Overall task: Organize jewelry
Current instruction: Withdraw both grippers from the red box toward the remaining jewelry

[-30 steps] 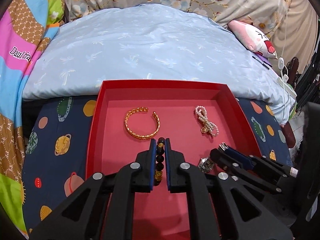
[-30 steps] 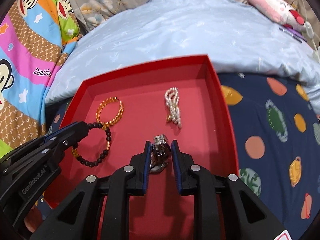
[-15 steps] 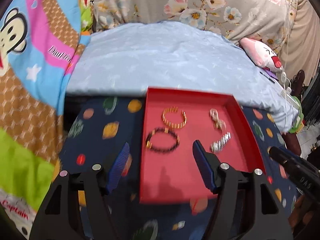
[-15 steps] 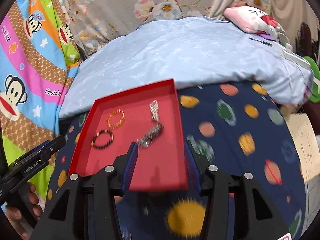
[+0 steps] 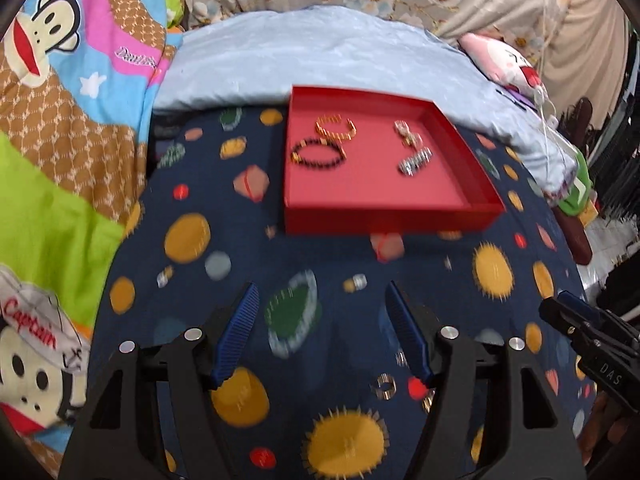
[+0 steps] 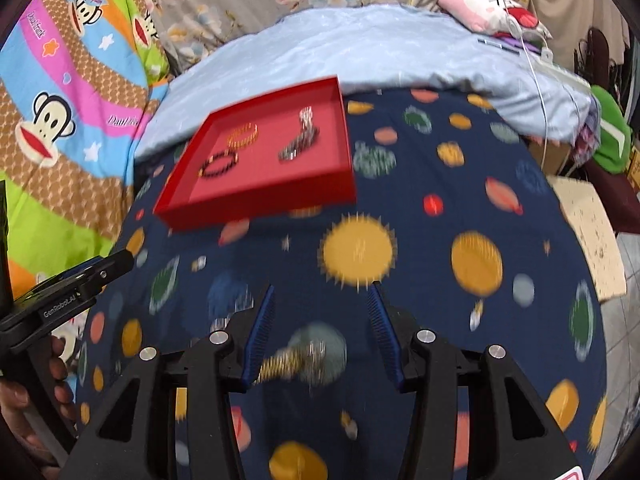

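Both grippers withdrew; silver bracelet (image 5: 415, 161) lies diagonally.

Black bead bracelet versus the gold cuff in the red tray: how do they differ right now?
The black bead bracelet is a closed loop of dark beads with a few gold ones; the gold cuff is a bright metal band with an open gap. The bracelet lies nearer the tray's front-left; the cuff sits behind it, toward the back wall. Both lie flat on the floor of the red tray, close together, clear of either gripper.
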`<action>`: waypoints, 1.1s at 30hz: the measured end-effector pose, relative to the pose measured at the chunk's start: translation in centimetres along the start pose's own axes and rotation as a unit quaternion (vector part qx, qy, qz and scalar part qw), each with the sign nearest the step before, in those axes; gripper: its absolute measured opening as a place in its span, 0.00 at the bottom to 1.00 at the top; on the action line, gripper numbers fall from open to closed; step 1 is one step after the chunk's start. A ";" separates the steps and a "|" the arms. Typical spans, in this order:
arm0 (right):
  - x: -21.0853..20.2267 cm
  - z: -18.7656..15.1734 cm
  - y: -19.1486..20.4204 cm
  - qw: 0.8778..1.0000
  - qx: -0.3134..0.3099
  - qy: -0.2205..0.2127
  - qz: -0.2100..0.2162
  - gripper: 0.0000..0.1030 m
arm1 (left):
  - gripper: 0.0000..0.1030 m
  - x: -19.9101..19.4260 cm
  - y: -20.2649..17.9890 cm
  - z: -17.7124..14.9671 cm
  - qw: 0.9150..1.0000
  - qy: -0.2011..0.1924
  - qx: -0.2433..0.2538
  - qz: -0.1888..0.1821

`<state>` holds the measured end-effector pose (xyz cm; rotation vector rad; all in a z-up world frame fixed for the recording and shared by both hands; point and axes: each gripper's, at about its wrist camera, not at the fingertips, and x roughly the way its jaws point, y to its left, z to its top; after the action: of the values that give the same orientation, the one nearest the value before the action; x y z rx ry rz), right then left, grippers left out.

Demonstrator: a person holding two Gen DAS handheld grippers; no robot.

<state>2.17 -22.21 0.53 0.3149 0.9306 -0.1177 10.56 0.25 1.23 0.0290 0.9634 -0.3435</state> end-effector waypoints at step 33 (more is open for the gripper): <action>4.9 -5.4 3.1 0.996 0.015 0.077 0.037 0.27 | 0.62 -0.8 2.6 -8.3 0.998 0.060 -0.029 0.013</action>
<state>1.61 -17.42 -5.76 0.3911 1.0688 -0.0395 4.28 4.40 -3.28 0.0091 1.0912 -0.2913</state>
